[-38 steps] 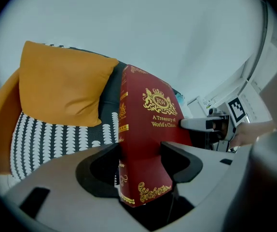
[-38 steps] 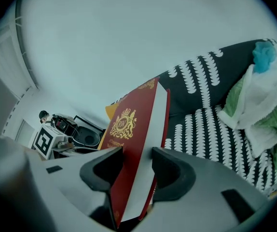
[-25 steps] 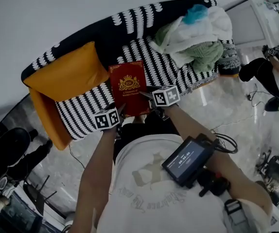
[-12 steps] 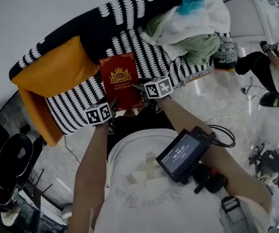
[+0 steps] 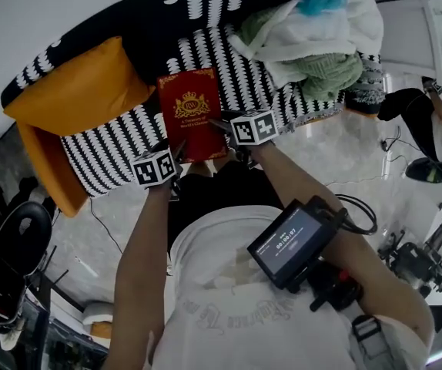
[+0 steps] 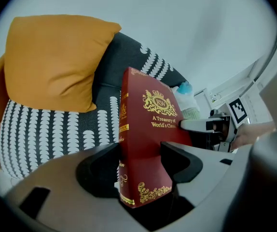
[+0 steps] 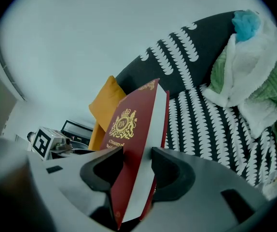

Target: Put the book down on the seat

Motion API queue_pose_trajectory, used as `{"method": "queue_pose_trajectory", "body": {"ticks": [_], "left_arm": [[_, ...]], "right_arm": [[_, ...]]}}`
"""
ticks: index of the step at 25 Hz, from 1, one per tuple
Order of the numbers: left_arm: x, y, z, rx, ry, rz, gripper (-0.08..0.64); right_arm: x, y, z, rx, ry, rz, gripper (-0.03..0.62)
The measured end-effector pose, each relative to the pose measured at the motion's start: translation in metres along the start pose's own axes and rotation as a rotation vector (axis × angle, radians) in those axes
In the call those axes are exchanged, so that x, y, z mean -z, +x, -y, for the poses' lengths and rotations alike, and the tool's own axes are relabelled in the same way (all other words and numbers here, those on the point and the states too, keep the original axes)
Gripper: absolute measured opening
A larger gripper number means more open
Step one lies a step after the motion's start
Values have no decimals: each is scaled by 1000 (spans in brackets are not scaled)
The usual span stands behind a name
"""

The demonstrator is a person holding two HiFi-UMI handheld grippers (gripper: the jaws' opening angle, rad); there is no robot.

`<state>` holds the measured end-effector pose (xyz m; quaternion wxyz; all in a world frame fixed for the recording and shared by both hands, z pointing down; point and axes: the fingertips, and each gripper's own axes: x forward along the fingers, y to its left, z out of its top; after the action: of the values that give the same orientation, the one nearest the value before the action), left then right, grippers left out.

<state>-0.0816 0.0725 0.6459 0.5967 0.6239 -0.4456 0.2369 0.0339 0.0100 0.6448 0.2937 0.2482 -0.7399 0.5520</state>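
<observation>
A dark red hardback book (image 5: 192, 115) with a gold crest hangs over the black-and-white patterned sofa seat (image 5: 113, 157), cover up. My left gripper (image 5: 170, 146) is shut on its near left corner, by the spine (image 6: 124, 149). On the near right corner my right gripper (image 5: 222, 127) is shut too, across the page edge (image 7: 141, 178). In the left gripper view the book (image 6: 150, 134) fills the jaws and the right gripper (image 6: 211, 125) shows beyond it. Whether the book touches the seat I cannot tell.
An orange cushion (image 5: 78, 91) leans in the sofa's left corner. A heap of white and green blankets (image 5: 313, 41) with a blue piece covers the right end. The person's torso carries a screen (image 5: 286, 241). Chairs and cables stand on the marble floor (image 5: 336, 153).
The book and both grippers have shifted a little up and forward in the head view, over the seat. Both grips are unchanged.
</observation>
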Motion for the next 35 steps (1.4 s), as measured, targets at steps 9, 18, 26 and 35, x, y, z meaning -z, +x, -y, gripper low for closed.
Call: {"method": "queue_pose_trajectory", "body": {"ticks": [9, 18, 26, 35], "left_arm": [[12, 3, -42, -3, -61, 15, 279], [11, 12, -43, -2, -79, 22, 279], [8, 25, -58, -11, -107, 23, 279], [-6, 42, -76, -10, -128, 15, 279]], "right_arm": [[9, 42, -8, -5, -17, -40, 193], [6, 47, 1, 4, -34, -52, 193], [1, 66, 8, 1, -24, -65, 192], [-12, 89, 20, 15, -41, -96, 192]]}}
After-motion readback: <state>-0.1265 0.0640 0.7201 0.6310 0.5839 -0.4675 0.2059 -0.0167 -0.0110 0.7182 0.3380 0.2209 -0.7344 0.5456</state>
